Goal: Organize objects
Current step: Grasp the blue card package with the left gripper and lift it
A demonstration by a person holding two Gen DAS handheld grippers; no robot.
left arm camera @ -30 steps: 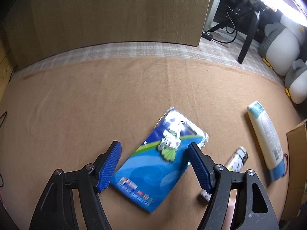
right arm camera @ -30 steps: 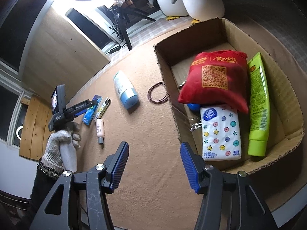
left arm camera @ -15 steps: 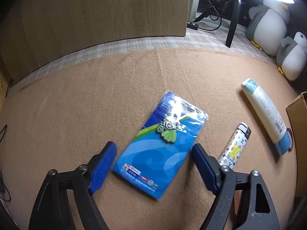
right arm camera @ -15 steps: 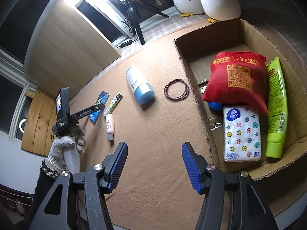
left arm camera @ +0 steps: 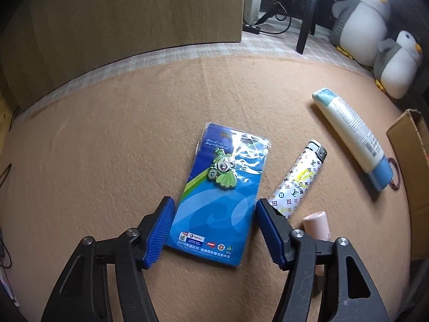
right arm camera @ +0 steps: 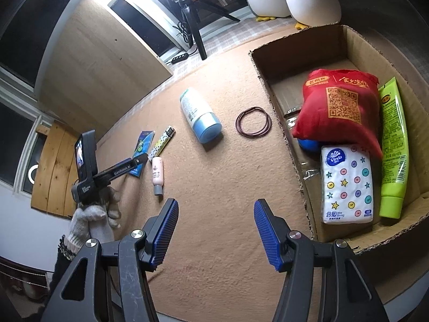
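The left tongs (left arm camera: 211, 230) have been closing around the blue card (left arm camera: 219, 198), not squeezing yet, to lift it. The right tongs (right arm camera: 215, 234) wait wide and empty near the box (right arm camera: 303, 177).

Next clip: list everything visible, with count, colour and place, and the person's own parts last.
card: 1, blue, mat, between left jaws
lighter: 1, white patterned, right of card
pink bottle: 1, mat, beside lighter
white tube: 1, blue cap, mat
rubber bands: brown, beside box
box: 1, cardboard, right
red bag: 1, in box
tissues: 1, white, in box
green tube: 1, in box
penguins: 2, grey-white, back
left hand-held gripper: open, jaws closing
right hand-held gripper: open
glove: 1, white
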